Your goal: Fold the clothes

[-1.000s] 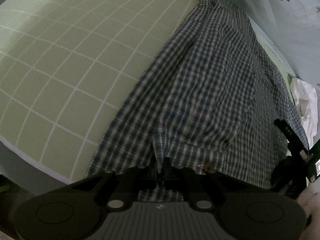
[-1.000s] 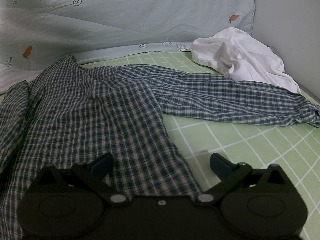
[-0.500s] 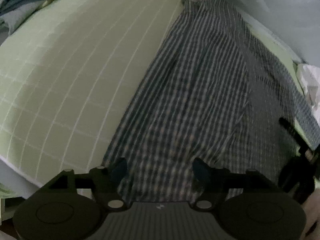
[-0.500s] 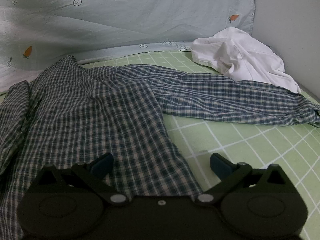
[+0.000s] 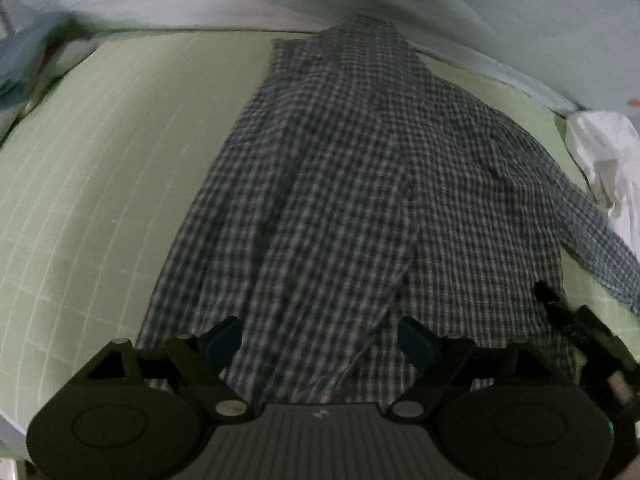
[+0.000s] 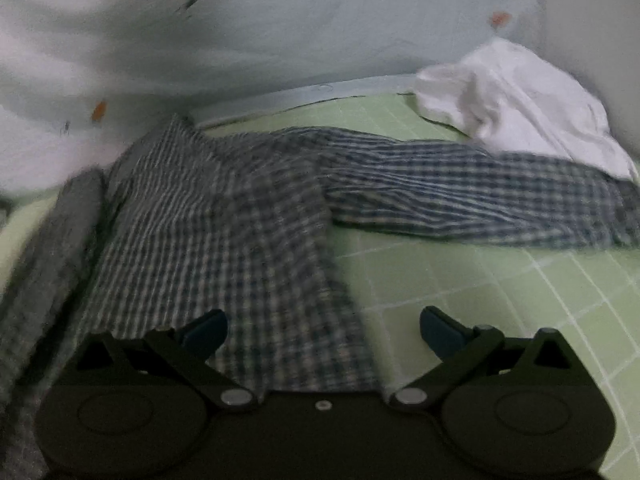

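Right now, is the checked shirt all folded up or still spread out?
Partly folded. The checked shirt has its left side laid over its middle, but one sleeve still stretches out flat across the green sheet.

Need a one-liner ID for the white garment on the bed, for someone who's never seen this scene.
Start from the green grid-patterned bed sheet. Follow the outstretched sleeve of the checked shirt to its far end by the pale blue quilt. The crumpled white garment lies there, overlapping the sleeve; it is the only plain, unpatterned cloth.
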